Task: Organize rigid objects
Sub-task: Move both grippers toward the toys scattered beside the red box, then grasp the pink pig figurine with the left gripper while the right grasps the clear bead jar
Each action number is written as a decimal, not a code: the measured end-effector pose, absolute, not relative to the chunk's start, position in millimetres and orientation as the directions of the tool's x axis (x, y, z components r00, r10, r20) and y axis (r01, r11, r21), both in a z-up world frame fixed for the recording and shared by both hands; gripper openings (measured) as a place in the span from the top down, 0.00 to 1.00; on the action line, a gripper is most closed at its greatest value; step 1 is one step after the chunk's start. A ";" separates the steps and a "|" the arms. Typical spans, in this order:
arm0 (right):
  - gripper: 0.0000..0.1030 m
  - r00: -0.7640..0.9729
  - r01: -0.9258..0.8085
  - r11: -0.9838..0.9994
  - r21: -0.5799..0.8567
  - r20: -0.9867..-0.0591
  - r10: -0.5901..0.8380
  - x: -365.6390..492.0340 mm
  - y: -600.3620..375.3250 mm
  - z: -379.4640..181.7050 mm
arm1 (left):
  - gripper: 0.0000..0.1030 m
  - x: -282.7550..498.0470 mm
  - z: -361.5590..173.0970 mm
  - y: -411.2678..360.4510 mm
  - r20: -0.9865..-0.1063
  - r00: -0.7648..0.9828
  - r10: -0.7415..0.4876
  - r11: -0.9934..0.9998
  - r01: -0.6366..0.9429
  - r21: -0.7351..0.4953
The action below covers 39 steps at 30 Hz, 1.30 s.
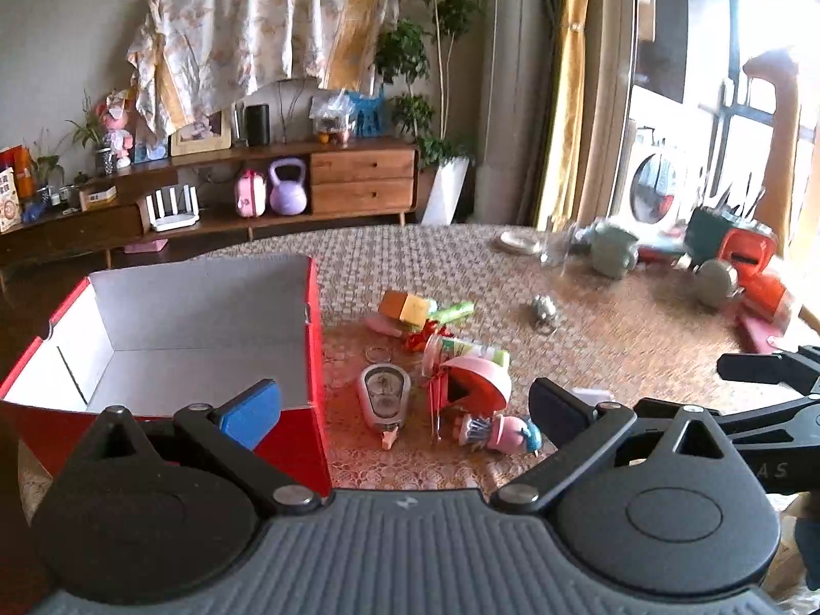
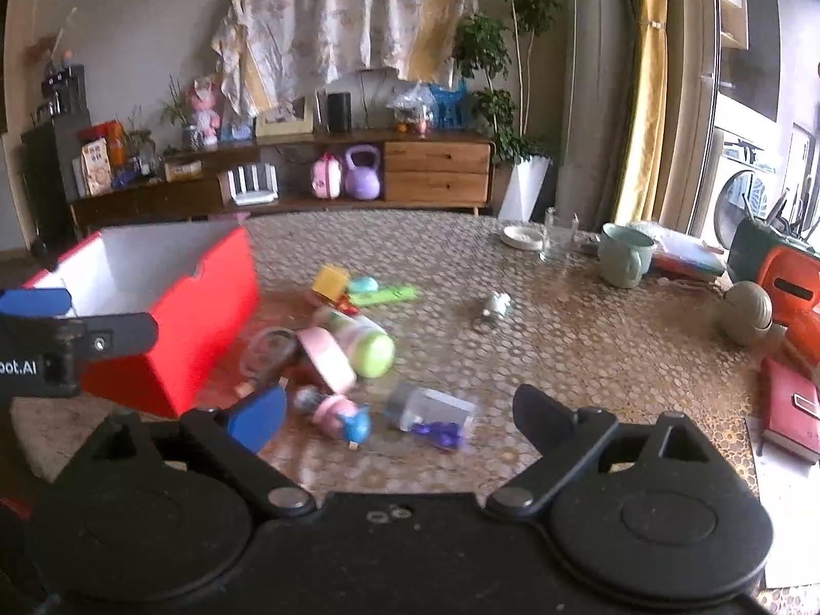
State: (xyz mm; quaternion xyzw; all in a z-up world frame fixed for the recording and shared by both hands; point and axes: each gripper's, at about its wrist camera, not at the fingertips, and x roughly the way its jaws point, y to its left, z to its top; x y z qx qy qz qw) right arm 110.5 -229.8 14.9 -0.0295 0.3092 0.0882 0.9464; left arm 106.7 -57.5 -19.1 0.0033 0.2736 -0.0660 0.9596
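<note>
Left gripper [image 1: 405, 410] and right gripper [image 2: 397, 412] gaping wide, holding nothing. Just right of red box [image 1: 313, 338]: scattered toys, including pink figurine [image 2: 338, 412]

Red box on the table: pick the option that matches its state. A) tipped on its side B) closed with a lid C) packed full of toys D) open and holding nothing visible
D: the red box stands upright with no lid and its white interior shows bare, while the toys, such as the pink figurine, lie on the table beside it.
</note>
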 end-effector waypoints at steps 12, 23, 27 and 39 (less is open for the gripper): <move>0.20 0.708 -0.309 0.951 -0.020 -0.673 0.216 160.5 -261.0 -24.4 | 0.00 140.5 -58.9 -108.5 -0.559 0.801 -0.215 0.967 0.255 -0.007; 0.35 0.608 -0.515 0.855 -0.055 -0.727 0.320 194.5 -270.1 -55.8 | 0.00 172.8 -104.3 -136.0 -0.623 0.744 -0.242 0.946 0.325 0.020; 0.38 0.589 -0.539 0.841 -0.046 -0.735 0.337 202.8 -274.5 -61.7 | 0.01 177.3 -113.9 -142.2 -0.634 0.736 -0.239 0.937 0.346 0.048; 0.45 0.548 -0.617 0.786 -0.035 -0.736 0.397 224.0 -276.0 -72.4 | 0.07 202.7 -135.6 -147.5 -0.673 0.707 -0.217 0.936 0.348 0.063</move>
